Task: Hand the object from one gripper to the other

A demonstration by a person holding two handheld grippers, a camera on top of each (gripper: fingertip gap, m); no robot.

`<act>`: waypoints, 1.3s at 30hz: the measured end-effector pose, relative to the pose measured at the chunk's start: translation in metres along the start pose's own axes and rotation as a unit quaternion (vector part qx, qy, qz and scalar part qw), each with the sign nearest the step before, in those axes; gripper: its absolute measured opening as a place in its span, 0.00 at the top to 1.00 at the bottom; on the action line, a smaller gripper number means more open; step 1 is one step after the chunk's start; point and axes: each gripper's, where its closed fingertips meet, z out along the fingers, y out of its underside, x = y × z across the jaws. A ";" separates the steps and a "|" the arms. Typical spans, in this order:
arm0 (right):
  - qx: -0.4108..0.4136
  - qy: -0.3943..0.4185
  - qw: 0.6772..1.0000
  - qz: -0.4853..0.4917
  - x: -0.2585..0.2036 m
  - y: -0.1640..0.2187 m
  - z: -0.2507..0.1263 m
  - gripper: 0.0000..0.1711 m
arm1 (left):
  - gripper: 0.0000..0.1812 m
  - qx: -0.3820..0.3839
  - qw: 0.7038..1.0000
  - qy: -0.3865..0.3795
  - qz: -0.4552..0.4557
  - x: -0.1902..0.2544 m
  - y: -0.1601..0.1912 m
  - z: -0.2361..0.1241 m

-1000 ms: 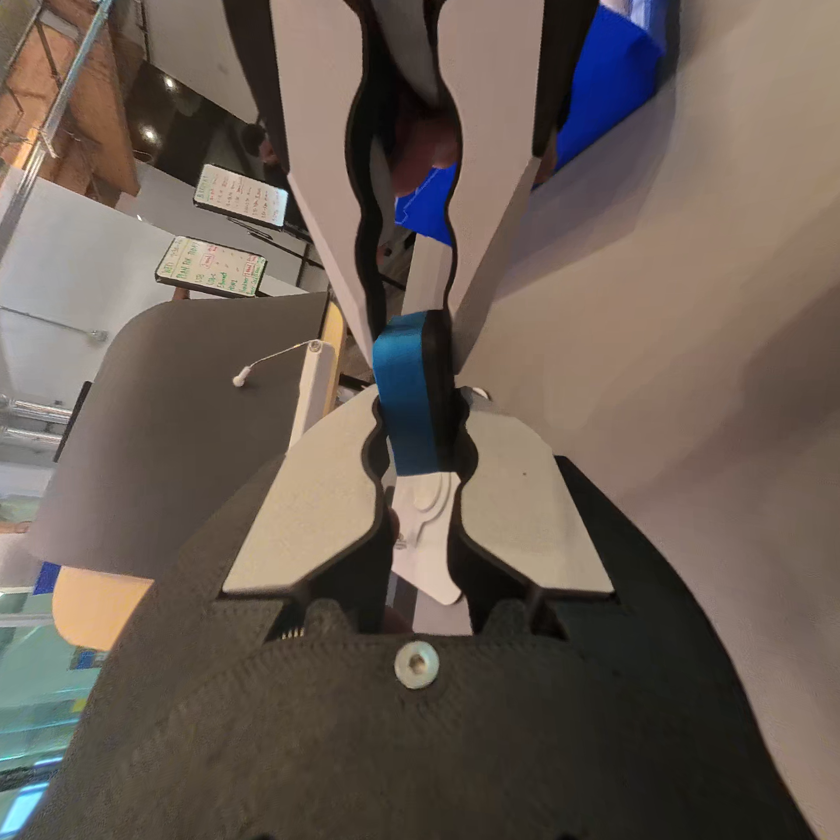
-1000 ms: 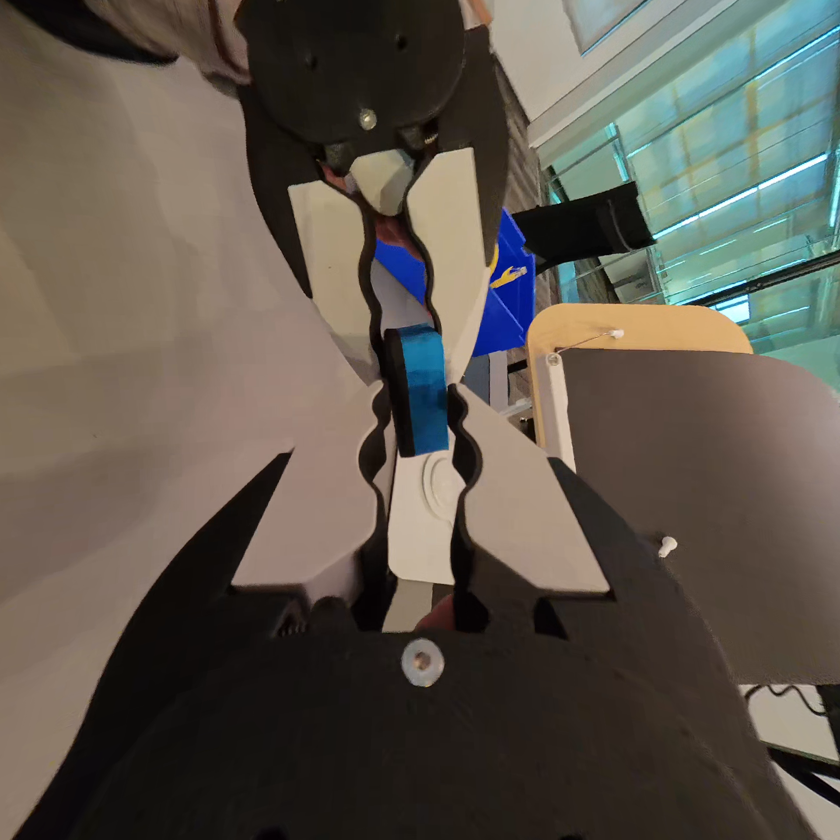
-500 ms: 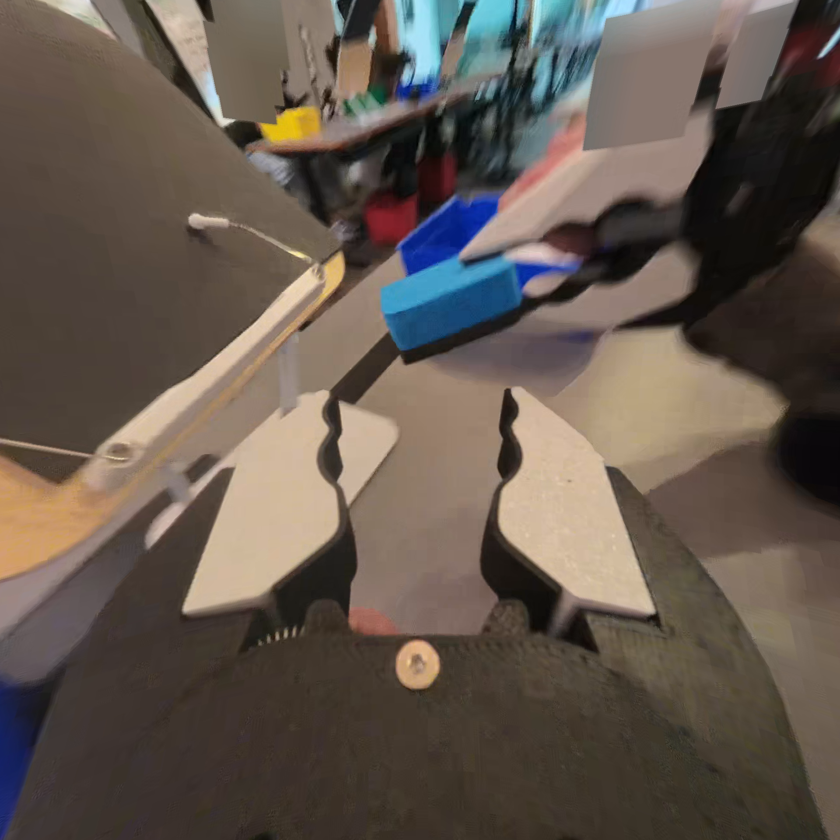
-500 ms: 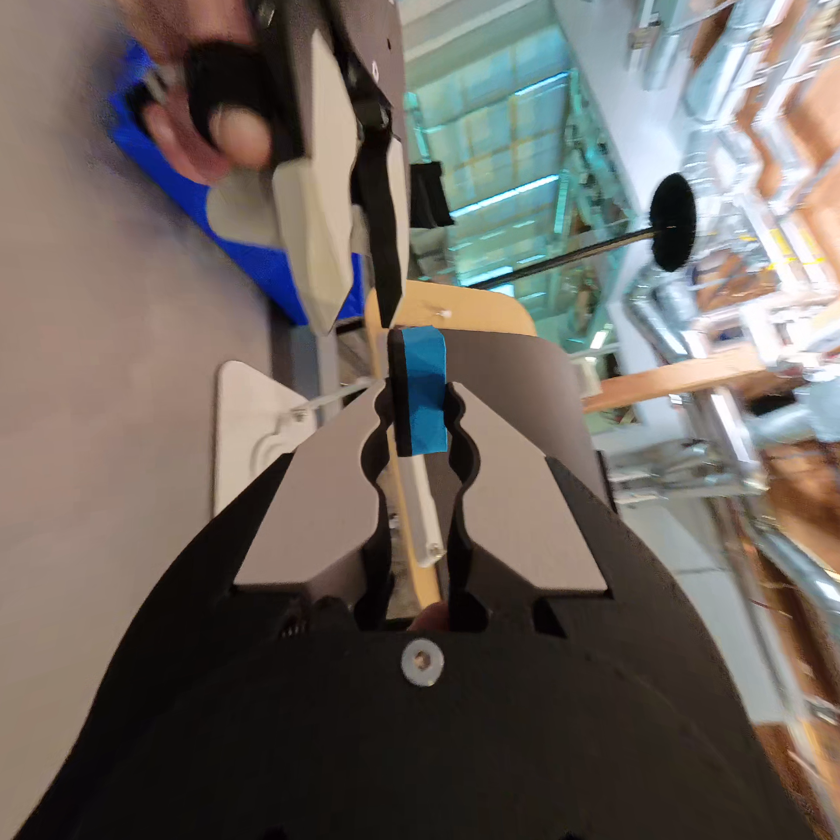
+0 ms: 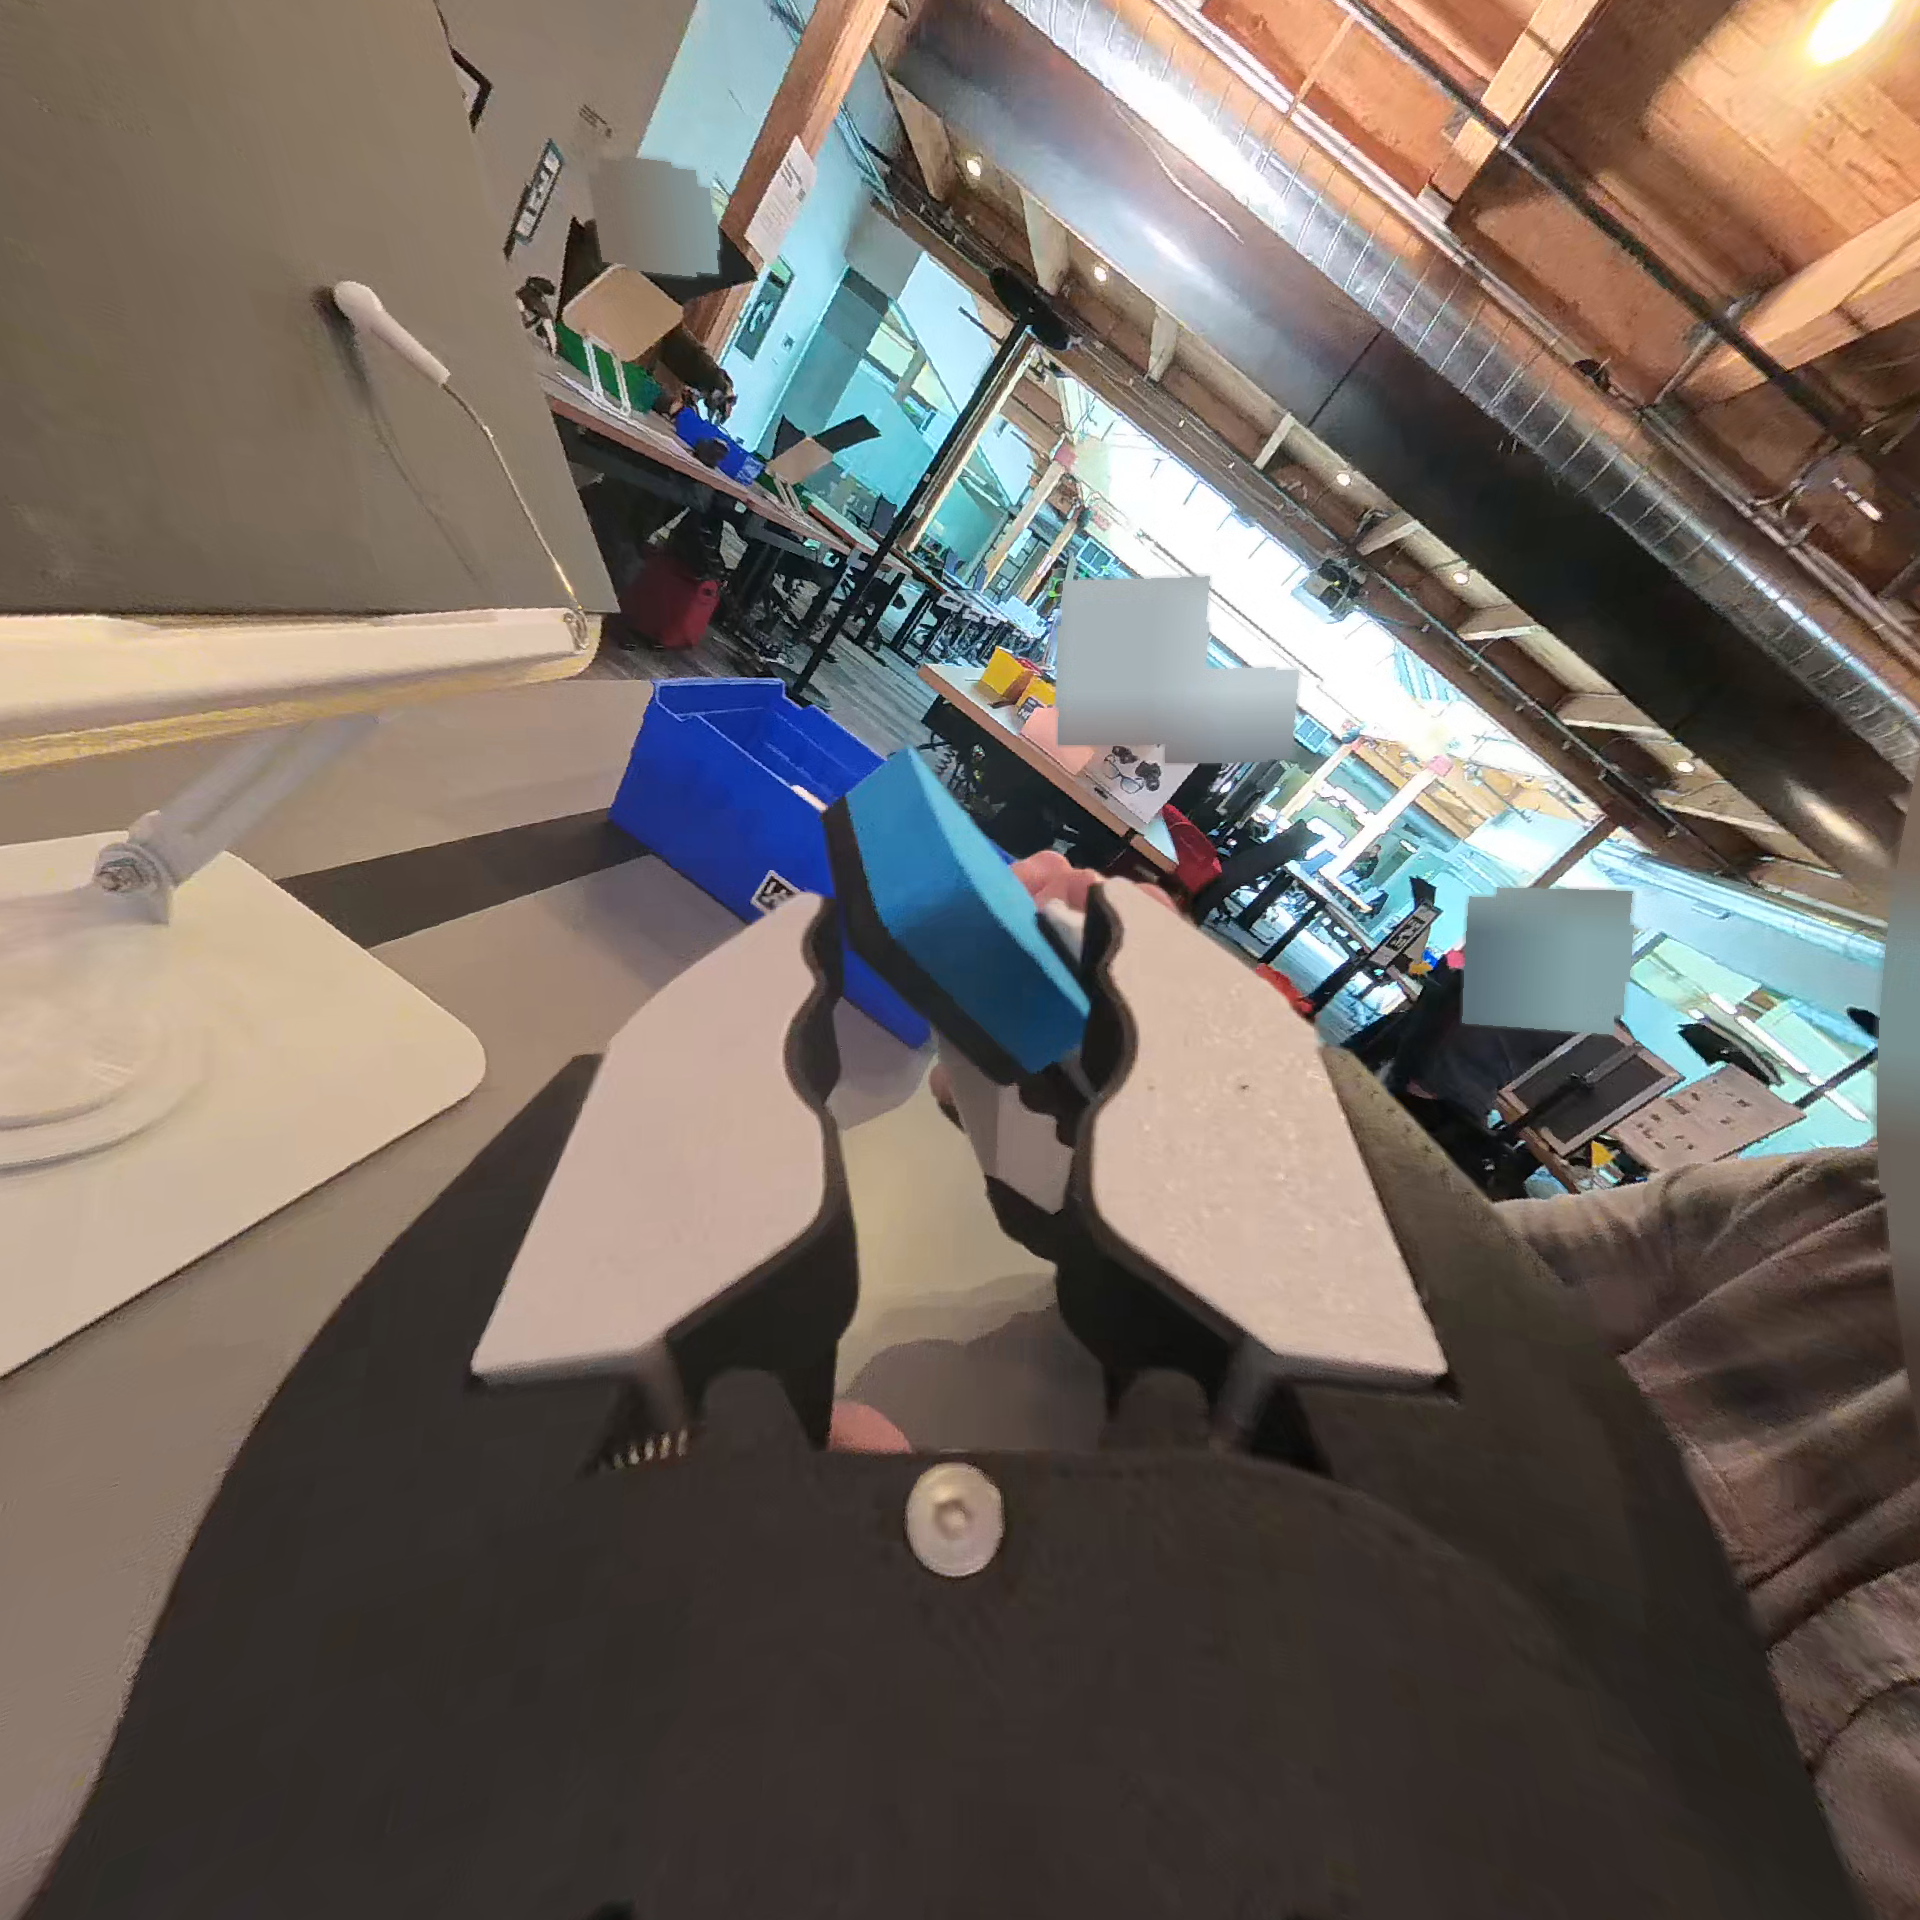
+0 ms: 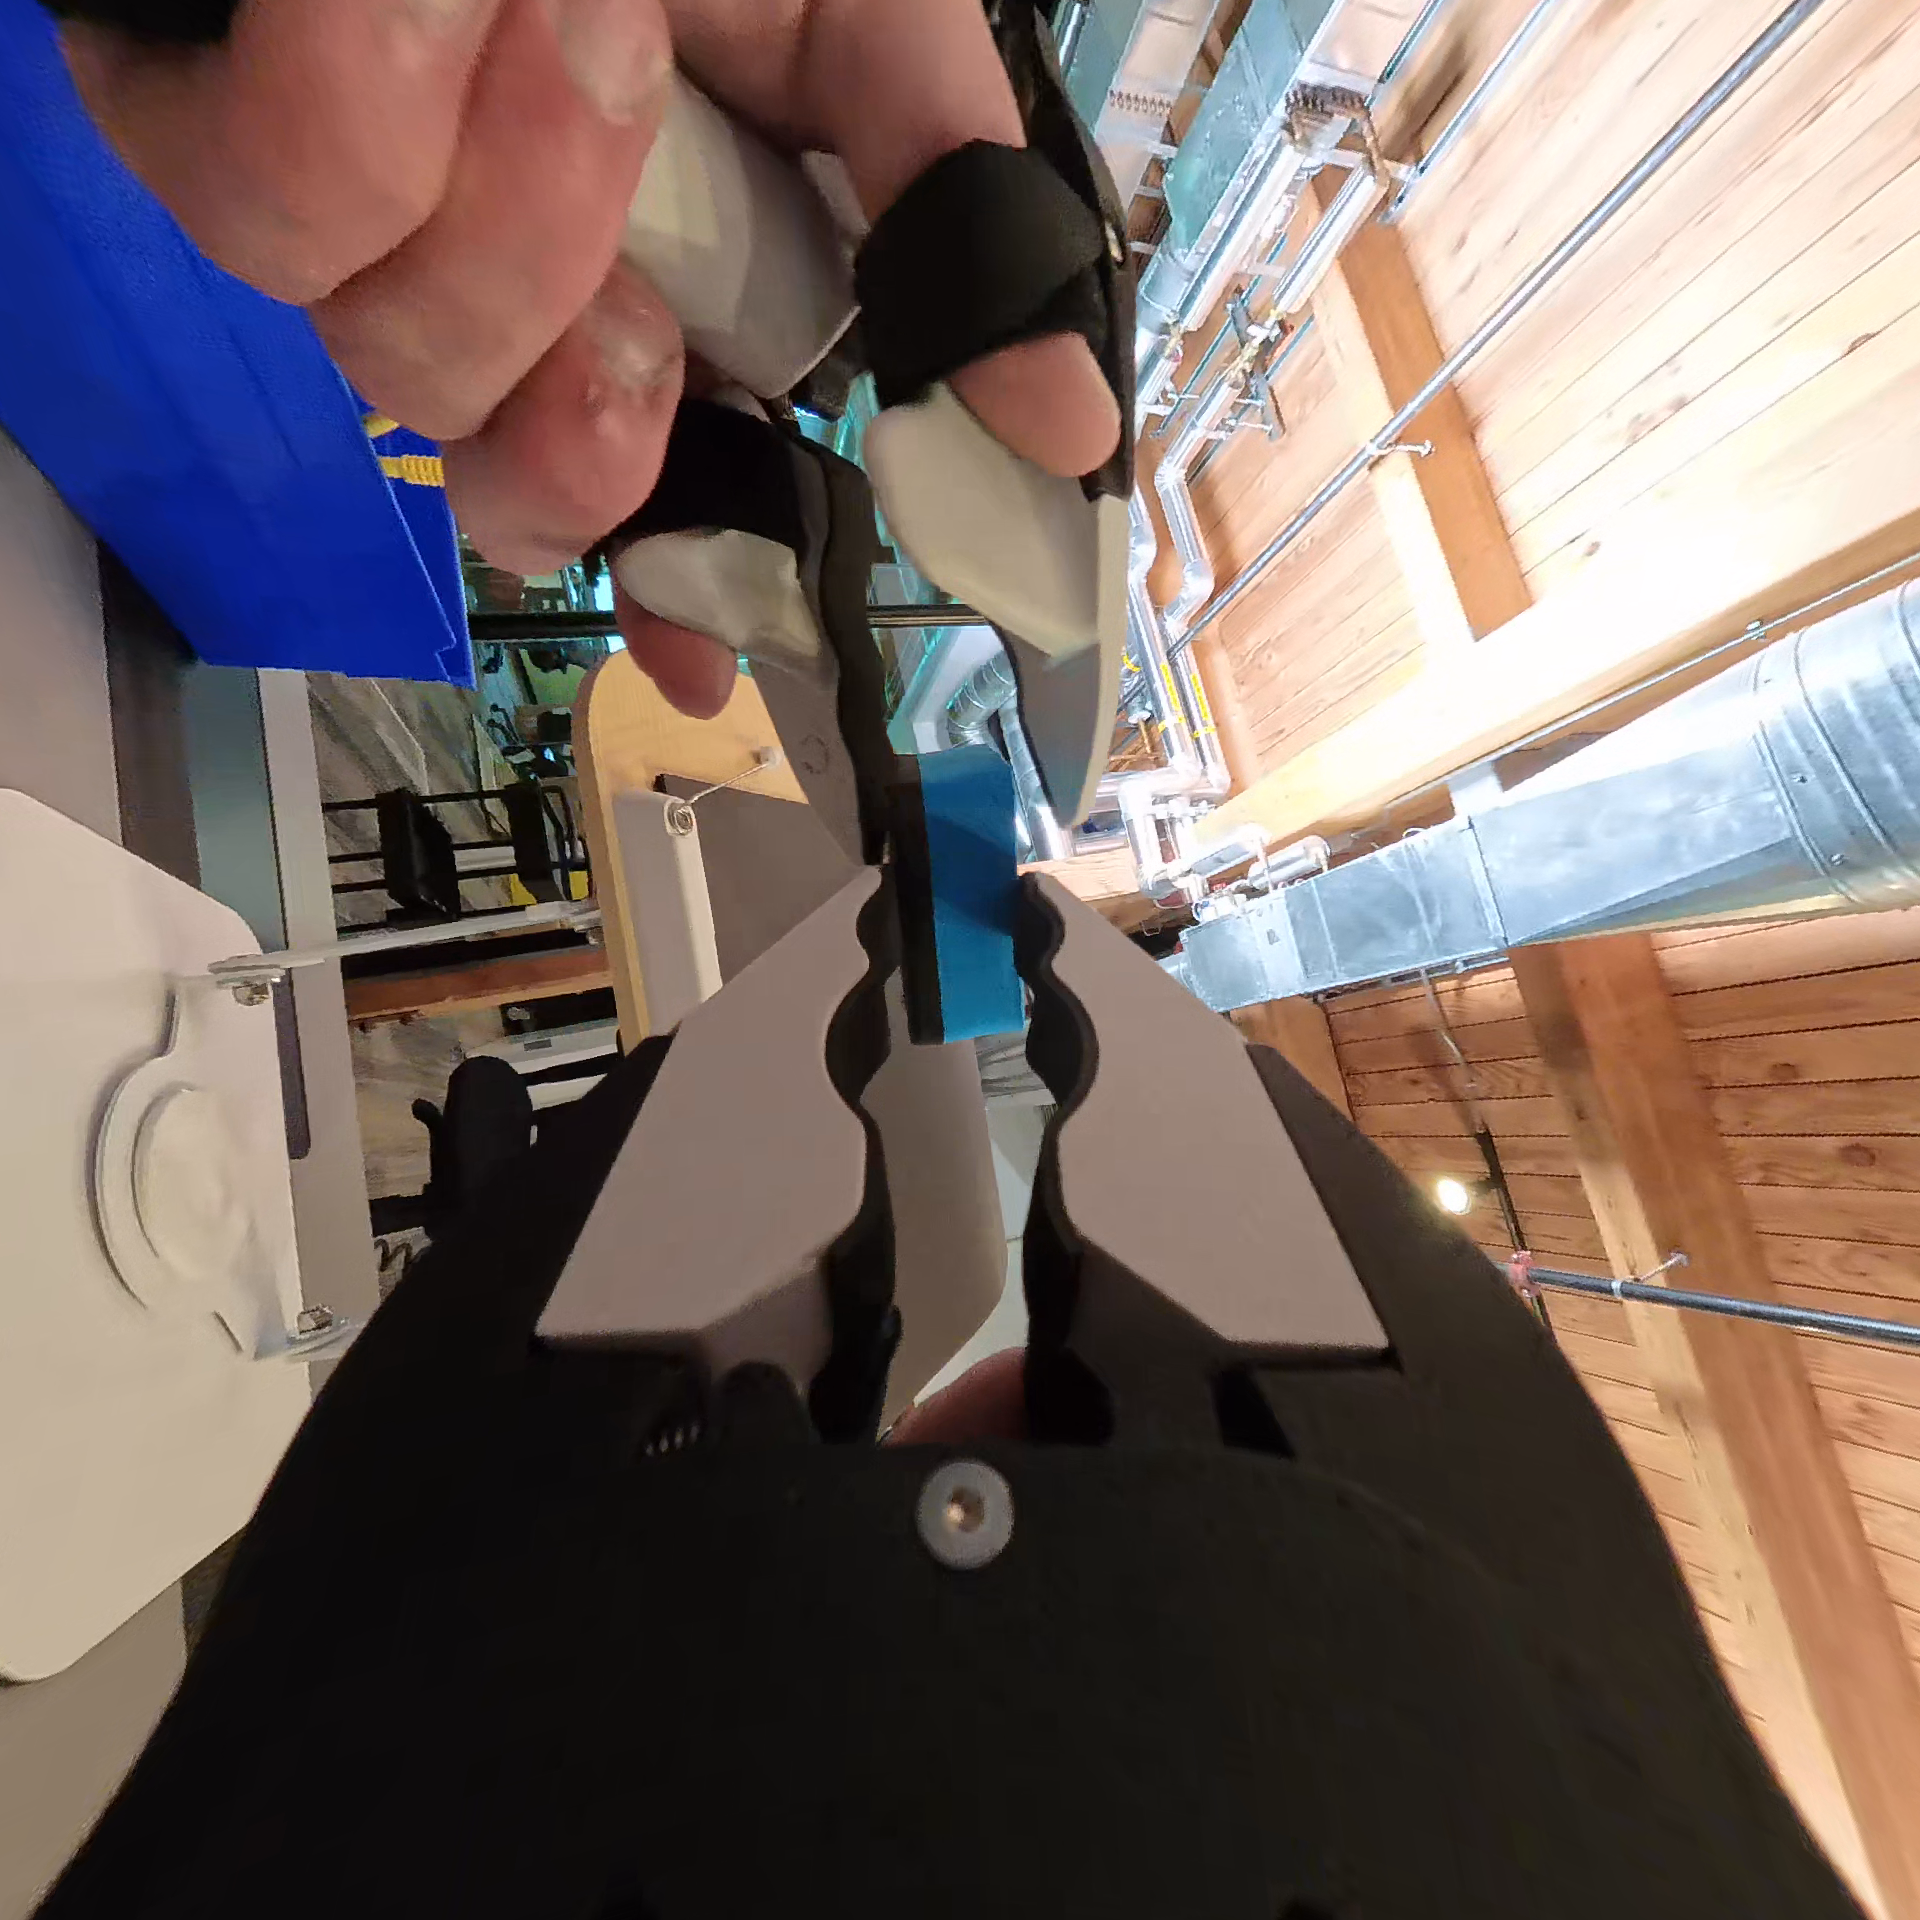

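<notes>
Through the left wrist view I am seeing the left gripper [image 5: 954, 935] standing wide, its jaws well apart; the block [image 5: 951, 904], blue on one face and black on the other, is sitting tilted between the two tips; its black side is lying close to one tip and a blue corner is meeting the other, though I cannot tell whether either is pressing; a far grey finger [image 5: 1023, 1138] and a hand [image 5: 1049, 883] are showing behind and under the block; a blue bin [image 5: 727, 790] is sitting on the grey table [image 5: 582, 956] beyond, with a white base [image 5: 260, 1039] off to the side.

Through the right wrist view I am watching the right gripper [image 6: 956, 904] clamping the block [image 6: 971, 935] by its near end, black face against one jaw and blue face against the other; the left gripper [image 6: 966, 821] is reaching in from above, held by a hand [image 6: 468, 208], its jaws spread and straddling the block's far end; the bin [image 6: 208, 416] and the base [image 6: 104, 1247] are lying along the left edge.
</notes>
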 end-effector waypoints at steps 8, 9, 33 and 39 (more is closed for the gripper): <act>0.029 -0.035 0.998 0.039 -0.012 -0.005 -0.004 0.84 | 0.84 -0.001 0.998 -0.047 0.041 -0.009 0.002 -0.001; 0.041 -0.051 0.996 0.056 -0.014 -0.007 -0.005 0.78 | 0.84 -0.003 0.996 -0.061 0.059 -0.011 0.001 -0.003; 0.072 -0.438 0.834 0.326 -0.039 -0.002 -0.066 0.84 | 0.85 -0.278 0.725 -0.115 0.620 0.017 0.087 0.011; 0.064 -0.493 0.816 0.294 -0.059 -0.012 -0.078 0.87 | 0.85 -0.332 0.645 -0.099 0.681 0.016 0.108 0.006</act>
